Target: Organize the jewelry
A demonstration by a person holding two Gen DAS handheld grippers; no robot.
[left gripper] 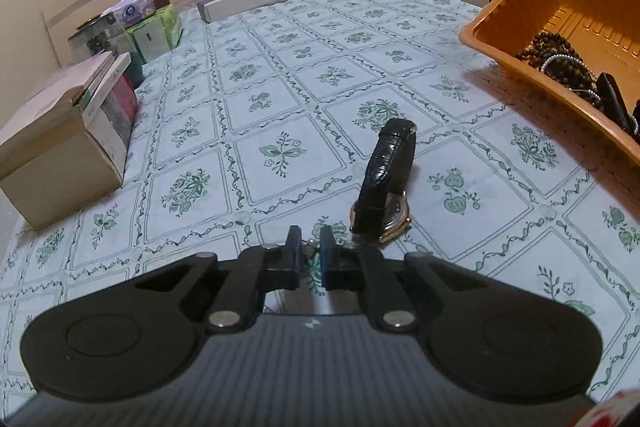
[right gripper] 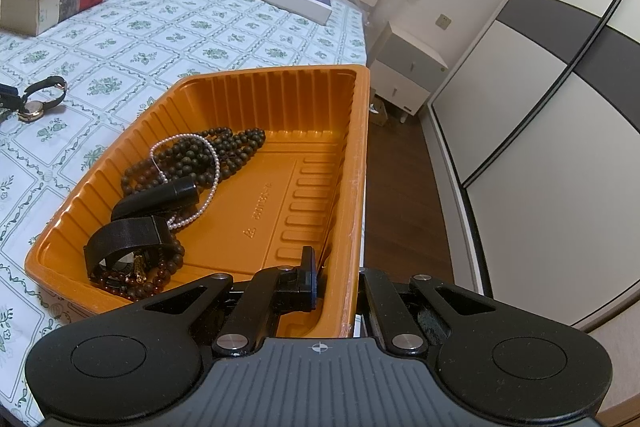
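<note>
While I look along the left wrist camera, my left gripper [left gripper: 311, 247] sits low over the floral tablecloth [left gripper: 280, 75] with its fingers drawn narrow; something small and metallic glints between the blue pads [left gripper: 326, 259], but I cannot tell whether they actually pinch it. Just beyond the tips, toward one o'clock, a black-strapped watch [left gripper: 384, 187] lies on its side, its gold case nearest the gripper and its strap arching away. At nine o'clock stands a stack of boxes [left gripper: 68, 143]. At two o'clock the orange tray [left gripper: 516, 11] rests on the cloth.

On the right wrist camera, that same watch [right gripper: 40, 103] shows at nine o'clock, well apart from the tray [right gripper: 352, 155]. Inside the tray, toward its left end, lie dark bead strands [right gripper: 224, 147], a white pearl strand [right gripper: 216, 163] looped over them, and a black mesh-band watch [right gripper: 124, 239] at the near corner. My right gripper [right gripper: 336, 279] straddles the tray's near right wall, one finger [right gripper: 306, 275] inside and the other hidden outside, apparently clamping the rim.
</note>
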